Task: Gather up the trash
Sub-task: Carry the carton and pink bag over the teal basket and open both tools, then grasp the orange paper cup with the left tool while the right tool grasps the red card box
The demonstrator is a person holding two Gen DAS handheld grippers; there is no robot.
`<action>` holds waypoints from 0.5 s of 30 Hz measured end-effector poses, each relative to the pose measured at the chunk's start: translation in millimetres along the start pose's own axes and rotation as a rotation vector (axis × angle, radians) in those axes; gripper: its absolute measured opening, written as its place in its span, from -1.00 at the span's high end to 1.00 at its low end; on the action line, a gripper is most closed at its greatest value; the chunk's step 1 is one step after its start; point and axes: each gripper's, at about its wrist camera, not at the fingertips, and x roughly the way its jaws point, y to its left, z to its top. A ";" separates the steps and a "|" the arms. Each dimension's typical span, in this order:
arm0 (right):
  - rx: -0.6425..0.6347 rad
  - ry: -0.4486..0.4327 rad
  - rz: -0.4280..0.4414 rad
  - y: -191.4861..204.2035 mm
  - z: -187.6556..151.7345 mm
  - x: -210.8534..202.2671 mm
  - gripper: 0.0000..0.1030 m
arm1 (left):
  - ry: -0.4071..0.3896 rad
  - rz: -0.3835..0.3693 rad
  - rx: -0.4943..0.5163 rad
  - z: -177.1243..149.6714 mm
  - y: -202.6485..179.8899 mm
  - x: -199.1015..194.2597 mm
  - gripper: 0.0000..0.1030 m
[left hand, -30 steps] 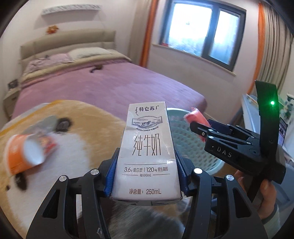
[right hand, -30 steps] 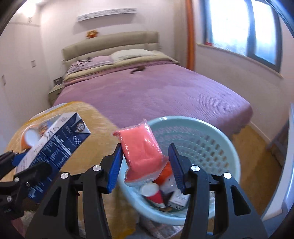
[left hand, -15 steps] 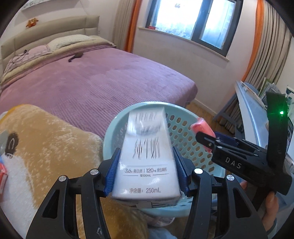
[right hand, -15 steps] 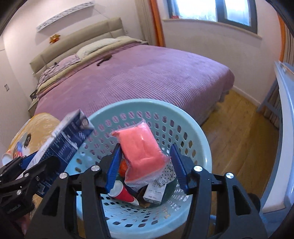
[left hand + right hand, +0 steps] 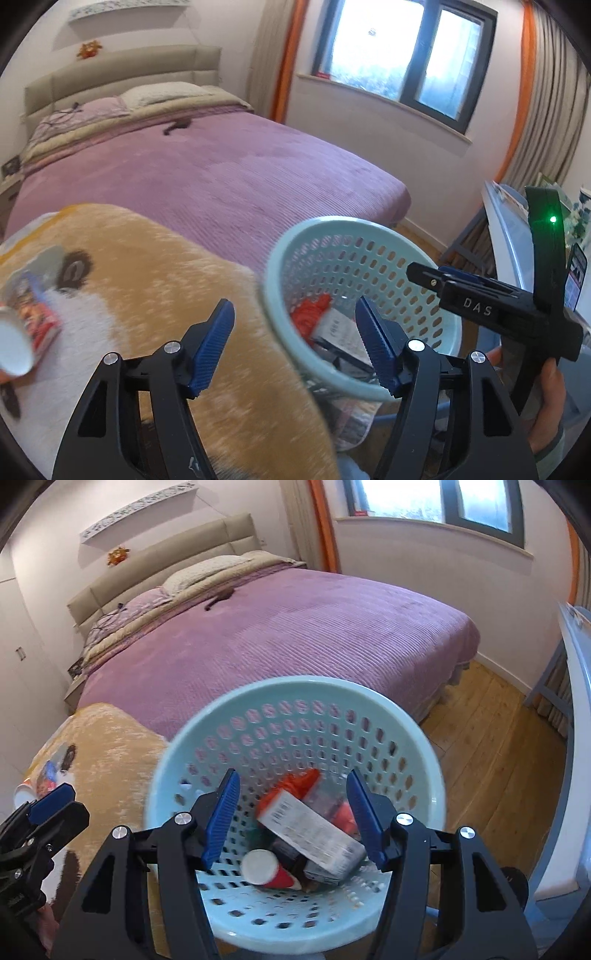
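Both claws have let go: the left claw (image 5: 295, 347) is opening on nothing, the right claw (image 5: 291, 814) stands wide and empty, and the milk carton (image 5: 310, 830) and red packet (image 5: 299, 782) now lie in the basket (image 5: 406, 720) (cup (image 5: 14, 343) remains on the blanket (image 5: 147, 266)).

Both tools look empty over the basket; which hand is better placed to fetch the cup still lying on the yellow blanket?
Probably left: the left tool, jaws opening and empty, sits nearer the cup than the right tool.
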 end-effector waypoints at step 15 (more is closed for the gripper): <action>-0.211 0.007 0.255 150.1 -30.8 -10.8 -0.10 | -0.195 0.503 -0.136 -12.4 94.2 -112.4 -0.51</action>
